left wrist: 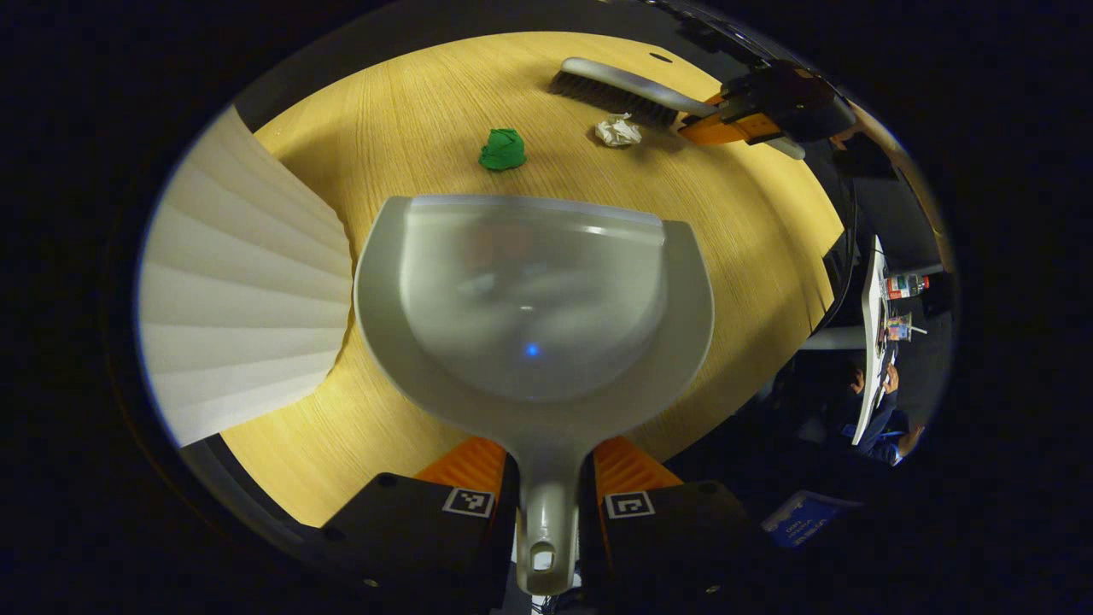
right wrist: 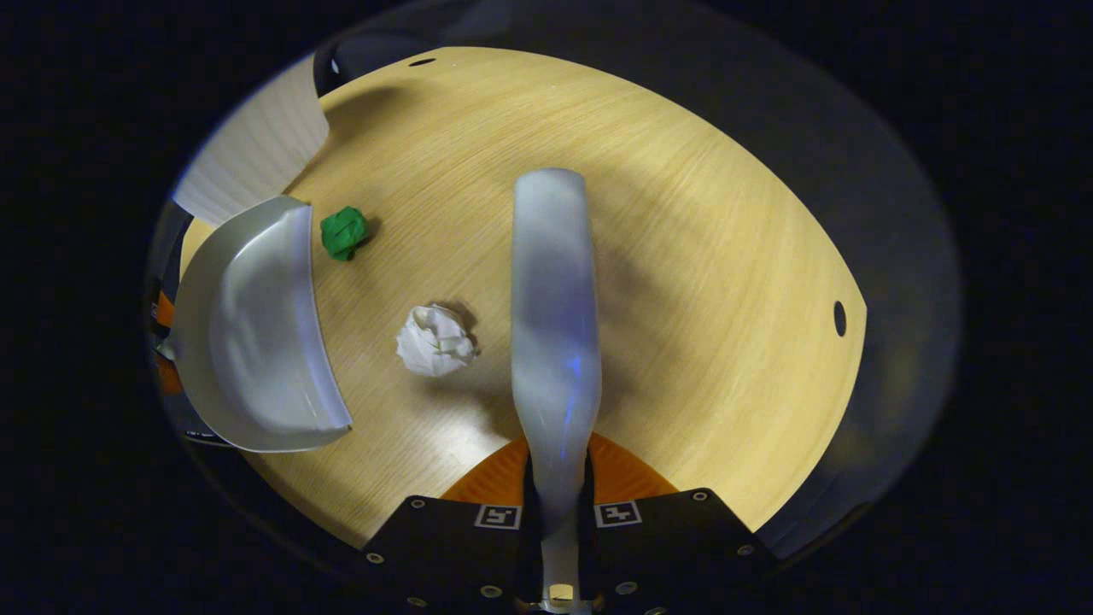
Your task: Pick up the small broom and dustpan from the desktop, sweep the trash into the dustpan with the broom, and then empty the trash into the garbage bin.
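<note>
Dustpan (left wrist: pixel 534 342) handle clamped by left fingers (left wrist: pixel 465 465) | broom (right wrist: pixel 553 325) handle clamped by right fingers (right wrist: pixel 628 474)

Warm overhead light was dim at edges; strong fisheye bending. Dustpan (left wrist: pixel 534 299) and broom (right wrist: pixel 553 299) near lenses were blurred, with glare streaks.

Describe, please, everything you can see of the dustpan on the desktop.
The dustpan is pale grey, smooth, plastic-looking, with a rounded back wall, a straight front lip and a short handle with a hanging hole at its end. It looks empty. The left claw is shut on the handle, with the lip facing the green paper ball and the white paper ball; neither touches it. In the right gripper view it sits by the desktop's edge, near the white pleated bin.
</note>
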